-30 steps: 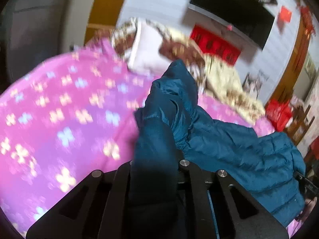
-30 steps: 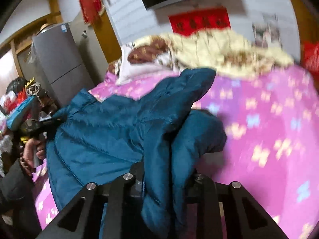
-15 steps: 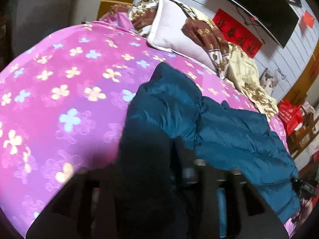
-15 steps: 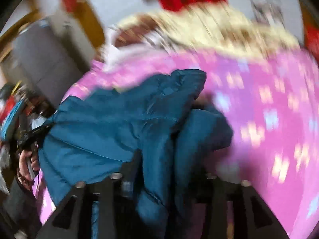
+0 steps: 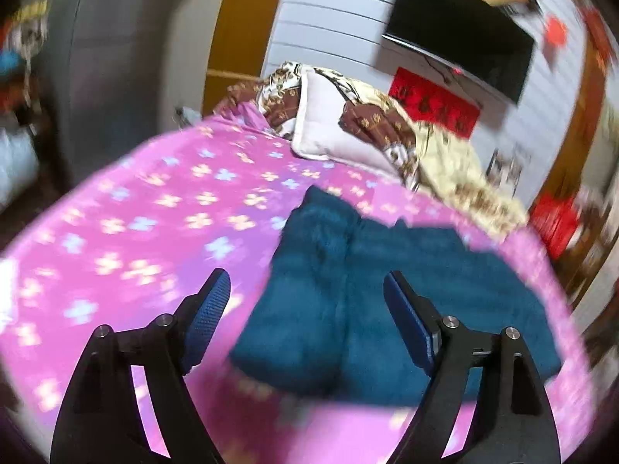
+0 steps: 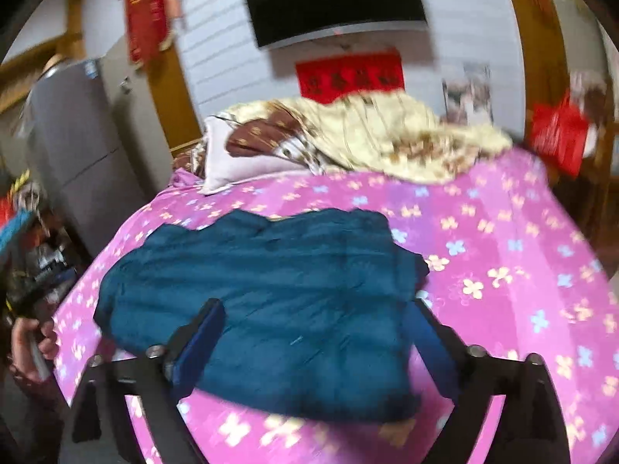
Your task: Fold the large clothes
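Jacket (image 6: 278, 301): teal and padded, it lay flat on the pink flowered bedspread (image 6: 503, 255), near the bed's front edge, gathered into a rough rectangle with one side doubled over the body.
Fold: in the left wrist view a seam ran lengthways down the jacket (image 5: 348, 294), which suggested one half lay over the other so the bulk was narrowed.
Left gripper (image 5: 305, 297): jaws were spread wide and held nothing; it hung above the jacket's left edge, apart from the cloth.
Right gripper (image 6: 313, 328): jaws were likewise spread and empty, poised over the jacket's near edge.
Why so placed: both tools probably stood clear so the padded cloth could settle without being dragged.
Bedding: a pillow (image 5: 329, 131) and a cream quilt (image 6: 387, 139) sat heaped at the head of the bed, well apart from the jacket, leaving room to work.
Progress: judged partly done; a crosswise fold likely remained.
Risk: puffy filling might spring the fold open.
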Demonstrator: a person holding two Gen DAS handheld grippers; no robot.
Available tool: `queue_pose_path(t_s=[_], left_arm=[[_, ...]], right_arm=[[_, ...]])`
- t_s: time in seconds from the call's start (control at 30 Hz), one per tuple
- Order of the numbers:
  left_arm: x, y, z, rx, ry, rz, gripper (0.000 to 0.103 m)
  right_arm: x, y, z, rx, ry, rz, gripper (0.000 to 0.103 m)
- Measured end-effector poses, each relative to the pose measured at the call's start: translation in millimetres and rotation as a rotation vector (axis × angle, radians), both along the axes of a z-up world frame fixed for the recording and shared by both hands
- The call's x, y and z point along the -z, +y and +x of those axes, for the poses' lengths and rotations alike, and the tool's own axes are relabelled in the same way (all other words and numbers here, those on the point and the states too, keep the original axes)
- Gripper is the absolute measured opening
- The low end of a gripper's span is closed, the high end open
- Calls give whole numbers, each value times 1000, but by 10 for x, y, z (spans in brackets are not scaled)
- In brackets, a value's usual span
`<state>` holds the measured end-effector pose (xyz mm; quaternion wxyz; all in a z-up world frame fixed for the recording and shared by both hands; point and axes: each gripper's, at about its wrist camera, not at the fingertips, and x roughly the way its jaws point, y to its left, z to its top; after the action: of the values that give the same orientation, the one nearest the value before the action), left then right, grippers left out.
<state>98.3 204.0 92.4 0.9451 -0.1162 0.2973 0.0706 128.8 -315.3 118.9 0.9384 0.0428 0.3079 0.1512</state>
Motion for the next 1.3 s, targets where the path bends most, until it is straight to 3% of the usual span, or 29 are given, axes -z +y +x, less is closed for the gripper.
queue_pose_path(t_s=[0.1, 0.27, 0.37, 0.53, 0.6, 0.73, 1.3], left_arm=[[84, -278, -487, 7, 27, 143, 103], [308, -794, -996, 73, 118, 268, 103], [285, -1030, -1142, 144, 97, 243, 103], [186, -1230, -1187, 208, 86, 116, 103], [121, -1285, -1174, 169, 90, 138, 103], [88, -1456, -1120, 108, 128, 210, 103], [212, -1638, -1075, 152, 172, 166, 103]], right_arm=[[-64, 256, -555, 64, -46, -29, 94], [77, 344, -1151, 141, -68, -21, 95], [162, 355, -1372, 132, -98, -50, 95], [318, 235, -1611, 135, -167, -53, 95], [323, 155, -1624, 145, -159, -5, 95], [337, 115, -1590, 160, -144, -7, 95], [376, 348, -1590, 122, -142, -139, 95]])
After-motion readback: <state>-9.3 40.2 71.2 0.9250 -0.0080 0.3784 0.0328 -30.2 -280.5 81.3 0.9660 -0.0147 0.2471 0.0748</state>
